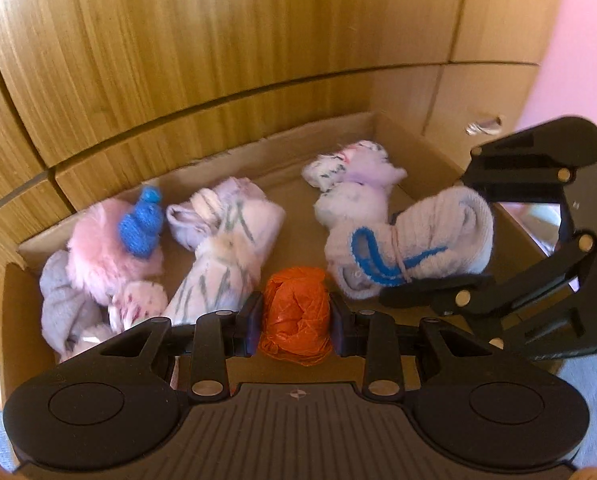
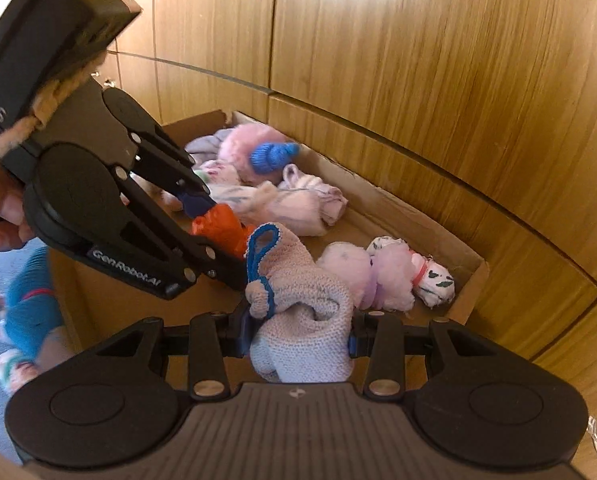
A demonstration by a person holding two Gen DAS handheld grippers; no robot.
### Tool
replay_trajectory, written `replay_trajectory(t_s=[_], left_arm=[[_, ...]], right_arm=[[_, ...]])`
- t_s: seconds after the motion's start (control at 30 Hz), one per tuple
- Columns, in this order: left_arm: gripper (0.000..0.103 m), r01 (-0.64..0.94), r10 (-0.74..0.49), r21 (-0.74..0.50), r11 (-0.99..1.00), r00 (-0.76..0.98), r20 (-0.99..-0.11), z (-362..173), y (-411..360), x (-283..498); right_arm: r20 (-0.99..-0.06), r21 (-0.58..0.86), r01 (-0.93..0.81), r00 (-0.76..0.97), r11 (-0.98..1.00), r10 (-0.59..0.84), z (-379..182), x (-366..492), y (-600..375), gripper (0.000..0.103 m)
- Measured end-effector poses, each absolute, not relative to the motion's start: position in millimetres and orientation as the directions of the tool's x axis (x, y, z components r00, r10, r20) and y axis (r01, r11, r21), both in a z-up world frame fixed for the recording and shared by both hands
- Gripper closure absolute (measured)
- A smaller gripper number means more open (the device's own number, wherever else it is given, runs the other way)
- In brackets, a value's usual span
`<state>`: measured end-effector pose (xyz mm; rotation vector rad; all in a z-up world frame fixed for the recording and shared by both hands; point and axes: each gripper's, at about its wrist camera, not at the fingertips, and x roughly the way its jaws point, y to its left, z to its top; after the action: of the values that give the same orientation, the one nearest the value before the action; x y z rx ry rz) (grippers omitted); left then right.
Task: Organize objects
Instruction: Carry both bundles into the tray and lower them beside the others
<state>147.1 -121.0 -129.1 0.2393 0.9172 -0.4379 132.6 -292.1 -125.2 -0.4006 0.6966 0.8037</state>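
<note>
My left gripper (image 1: 296, 320) is shut on an orange sock ball (image 1: 296, 316), held over the cardboard box (image 1: 218, 156); it also shows in the right wrist view (image 2: 218, 228). My right gripper (image 2: 298, 340) is shut on a white sock roll with blue loops (image 2: 302, 320), also over the box; the same roll shows in the left wrist view (image 1: 410, 236). In the box lie a pink fluffy bundle with a blue knit piece (image 1: 138, 228), a striped white roll (image 1: 222, 256) and a lilac-white bundle (image 1: 354, 176).
Wooden cabinet fronts (image 1: 218, 40) stand right behind the box. Blue and pale socks (image 2: 30, 304) lie on the grey surface left of the box. A pink wall (image 1: 578, 40) is at the far right.
</note>
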Motion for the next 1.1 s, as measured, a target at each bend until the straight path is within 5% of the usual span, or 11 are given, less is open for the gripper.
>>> replay_trajectory(t_s=[0.67, 0.87, 1.1], left_arm=[[0.059, 0.286, -0.157, 0.030, 0.958, 0.607, -0.779, -129.7, -122.2, 148.7], [0.046, 0.262, -0.142, 0.028, 0.965, 0.606, -0.783, -128.2, -122.1, 145.1], [0.038, 0.243, -0.137, 0.015, 0.970, 0.597, -0.790, -126.7, -114.7, 143.6]], right_arm=[[-0.701, -0.155, -0.682, 0.586, 0.715, 0.407, -131.2, 144.6, -288.0, 0.053], [-0.694, -0.185, -0.634, 0.625, 0.751, 0.356, -131.0, 142.8, -287.7, 0.037], [-0.691, -0.197, -0.614, 0.640, 0.765, 0.335, -129.5, 138.5, -288.3, 0.037]])
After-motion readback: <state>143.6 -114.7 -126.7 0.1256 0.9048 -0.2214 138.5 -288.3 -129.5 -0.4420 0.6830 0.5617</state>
